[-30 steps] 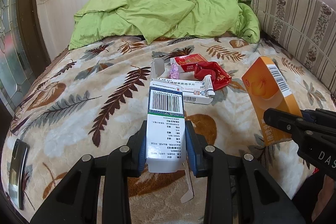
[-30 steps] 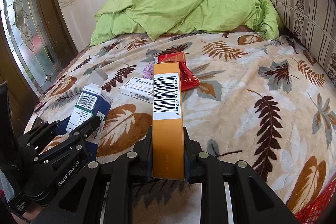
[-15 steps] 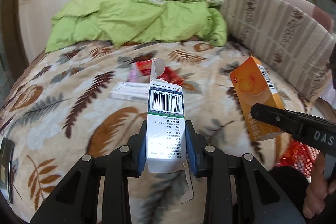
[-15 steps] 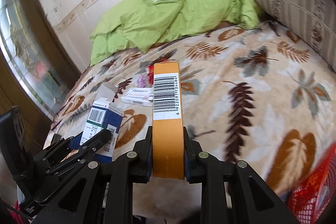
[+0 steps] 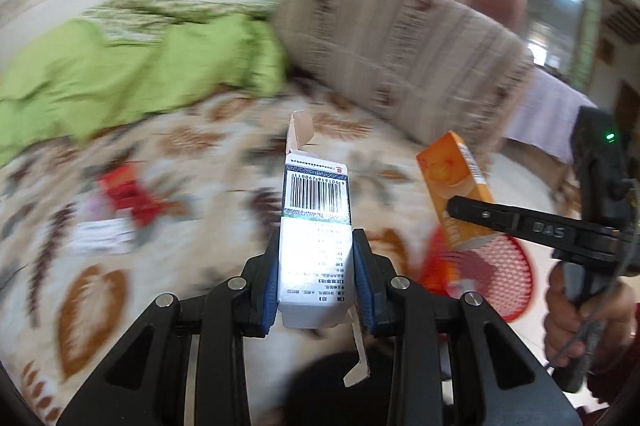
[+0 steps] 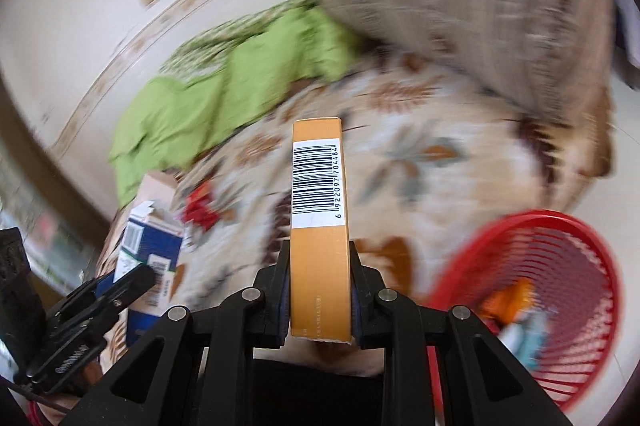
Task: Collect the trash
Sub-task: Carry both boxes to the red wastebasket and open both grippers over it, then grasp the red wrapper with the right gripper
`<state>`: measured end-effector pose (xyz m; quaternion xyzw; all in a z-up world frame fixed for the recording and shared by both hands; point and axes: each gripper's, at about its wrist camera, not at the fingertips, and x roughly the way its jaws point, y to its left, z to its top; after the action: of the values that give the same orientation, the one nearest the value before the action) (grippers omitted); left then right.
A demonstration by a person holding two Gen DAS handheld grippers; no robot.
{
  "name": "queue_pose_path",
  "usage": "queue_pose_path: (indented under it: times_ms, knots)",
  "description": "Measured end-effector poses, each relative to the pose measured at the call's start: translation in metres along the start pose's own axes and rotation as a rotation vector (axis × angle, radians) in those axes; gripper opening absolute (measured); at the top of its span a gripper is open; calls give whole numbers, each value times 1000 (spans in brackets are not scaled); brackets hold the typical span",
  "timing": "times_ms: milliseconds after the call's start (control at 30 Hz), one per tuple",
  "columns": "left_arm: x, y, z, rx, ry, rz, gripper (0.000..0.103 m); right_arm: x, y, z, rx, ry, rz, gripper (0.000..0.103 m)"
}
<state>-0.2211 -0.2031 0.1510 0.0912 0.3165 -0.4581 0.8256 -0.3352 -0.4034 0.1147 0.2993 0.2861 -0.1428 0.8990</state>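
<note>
- Two boxes in the grip, one per tool; carry toward the bin under way, judging by the heavy blur.
- Left wrist view: left gripper [image 5: 316, 290] clamped narrow on white and blue box [image 5: 316, 238], blue pads flat against both side walls, barcode face up, torn top flap standing open at the far end.
- Loose flap dangling from near end of that box, below the jaws; likely to snag on a rim.
- Same view: right gripper [image 5: 466, 208] off to the right, pinching orange box [image 5: 456, 192], hand [image 5: 580, 314] around the handle.
- Red mesh basket [image 5: 508, 278] on the floor beside the bed, partly under the orange box.
- Remaining litter on leaf-print blanket [image 5: 200, 154]: red wrapper [image 5: 130, 196] and flat white carton [image 5: 102, 236], well apart from both tools.
- Right wrist view: right gripper [image 6: 320, 302] closed tight on orange box [image 6: 319, 226], held by its narrow sides, barcode label up.
- Red mesh basket [image 6: 568, 234] lower right, already holding some scraps; box not yet above it.
- Left gripper [image 6: 132, 276] at lower left with white and blue box [image 6: 150, 246] between its fingers.
- Advice for this step: keep both grips firm through the swing, bring each box fully over the basket mouth, tip the far end down, then release; one at a time to avoid collision above the rim.
</note>
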Motion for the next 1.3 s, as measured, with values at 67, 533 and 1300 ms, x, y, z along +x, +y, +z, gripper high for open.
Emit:
queue_pose_path:
  times_ms: [67, 533, 1300]
  knots:
    - [13, -22, 5, 18, 31, -79, 31, -18, -30, 1, 41, -20, -55, 24]
    - [94, -127, 8, 109, 248, -384, 56, -58, -117, -6, 174, -41, -274, 46]
    - [10, 109, -30, -254, 107, 123, 62, 62, 52, 3, -136, 140, 73, 46]
